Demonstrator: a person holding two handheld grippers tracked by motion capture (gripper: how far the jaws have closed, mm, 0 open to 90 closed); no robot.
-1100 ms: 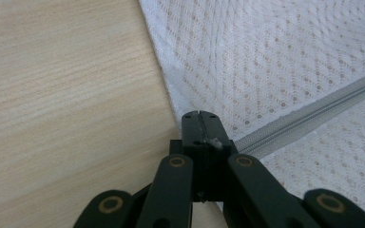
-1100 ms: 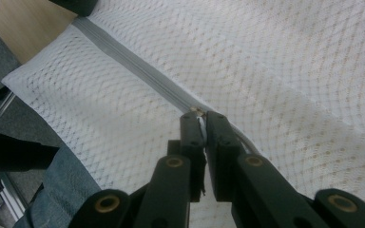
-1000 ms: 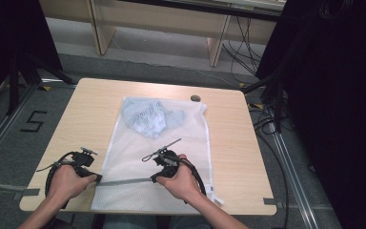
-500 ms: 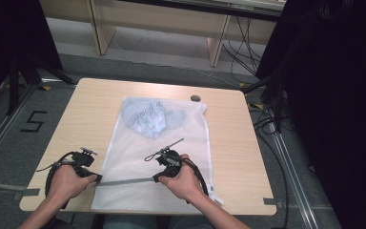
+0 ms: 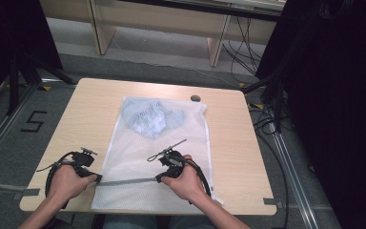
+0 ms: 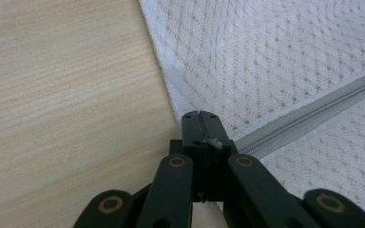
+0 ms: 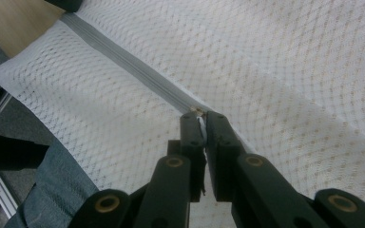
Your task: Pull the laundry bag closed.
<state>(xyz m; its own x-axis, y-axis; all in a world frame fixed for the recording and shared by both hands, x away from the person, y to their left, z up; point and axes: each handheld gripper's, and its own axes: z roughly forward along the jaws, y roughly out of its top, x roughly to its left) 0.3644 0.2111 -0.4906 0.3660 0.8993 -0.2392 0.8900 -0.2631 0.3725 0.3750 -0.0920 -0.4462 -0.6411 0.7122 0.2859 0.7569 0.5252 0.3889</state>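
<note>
Nothing has moved since a second ago; both hands stay put. One white mesh bag (image 5: 159, 157) lies flat on the wooden table (image 5: 90, 109), with one pale blue cloth (image 5: 147, 117) inside near its far end. One grey zipper (image 5: 124, 182) runs across the near end. The left gripper (image 5: 96, 178) is clenched on the bag's edge at the zipper's end. The right gripper (image 5: 158, 179) pinches the zipper pull. A "5" (image 5: 33, 122) is marked on the floor.

A light wooden table (image 5: 86, 114) stands on grey floor (image 5: 171, 52). Beyond it stands pale wooden furniture (image 5: 97, 28). Black drapes (image 5: 333, 95) hang at right, cables (image 5: 267, 119) beside them. A taped "5" (image 5: 33, 121) marks the left floor.
</note>
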